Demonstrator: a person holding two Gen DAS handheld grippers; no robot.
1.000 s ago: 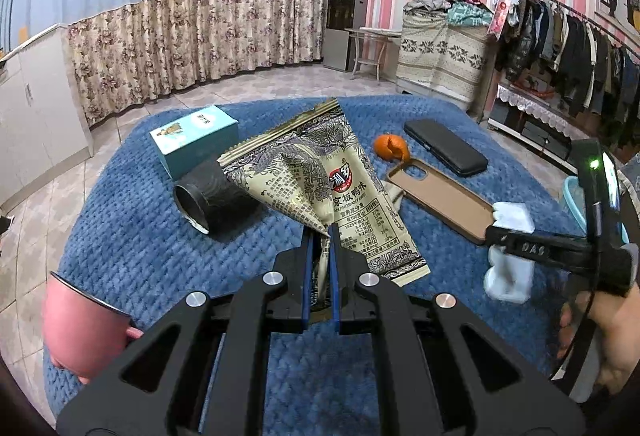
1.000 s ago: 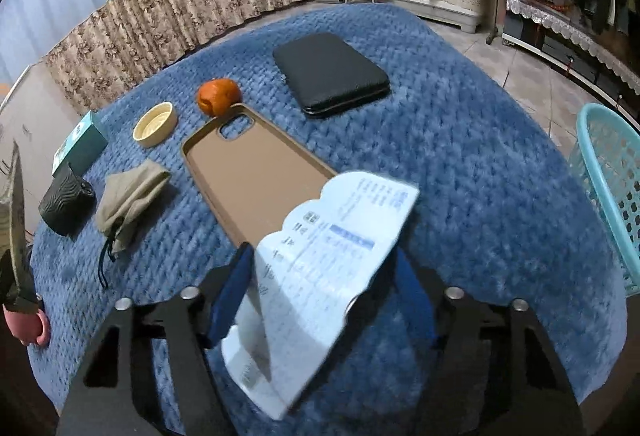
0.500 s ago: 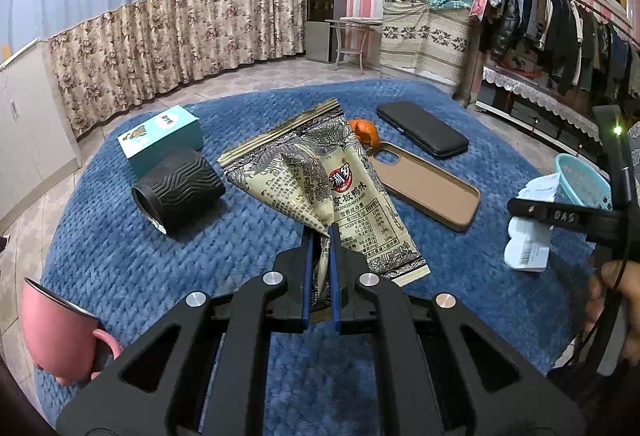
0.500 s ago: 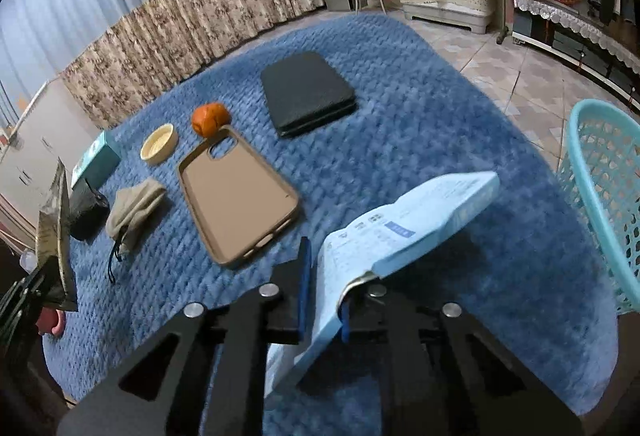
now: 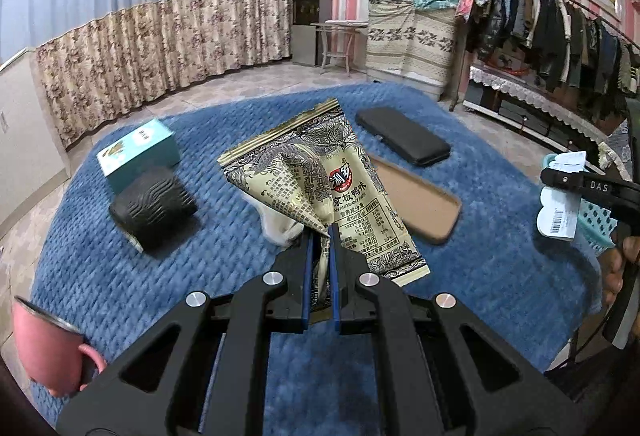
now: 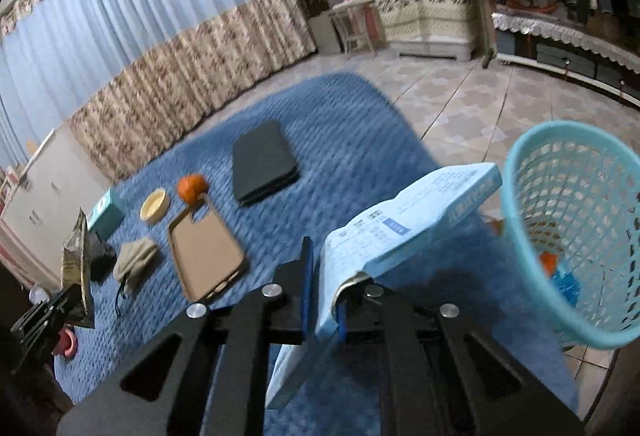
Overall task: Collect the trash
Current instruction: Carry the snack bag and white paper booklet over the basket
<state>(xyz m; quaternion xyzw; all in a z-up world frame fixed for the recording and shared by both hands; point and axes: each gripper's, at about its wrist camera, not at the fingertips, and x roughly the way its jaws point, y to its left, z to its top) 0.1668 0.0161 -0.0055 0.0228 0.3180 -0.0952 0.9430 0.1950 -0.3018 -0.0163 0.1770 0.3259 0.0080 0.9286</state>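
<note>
My left gripper [image 5: 320, 236] is shut on a gold snack wrapper [image 5: 320, 176] and holds it above the blue blanket. The wrapper also shows at the left of the right wrist view [image 6: 76, 256]. My right gripper [image 6: 322, 264] is shut on a pale blue paper packet [image 6: 412, 220], held up beside a turquoise mesh basket [image 6: 576, 204] at the right, off the table's edge. The packet [image 5: 558, 208] and the right gripper show at the far right of the left wrist view, over the basket's rim [image 5: 596, 220]. The basket holds some orange and blue scraps.
On the blue blanket [image 5: 500, 256] lie a teal box [image 5: 138, 152], a black ribbed cylinder [image 5: 152, 208], a tan phone case [image 5: 416, 200], a black wallet [image 5: 402, 136], an orange [image 6: 192, 186], a small yellow dish [image 6: 154, 204], a khaki pouch [image 6: 134, 260] and a pink mug [image 5: 44, 352].
My right gripper has closed on the packet, lifted it and carried it right, towards the basket. My left gripper keeps the wrapper and has risen slightly.
</note>
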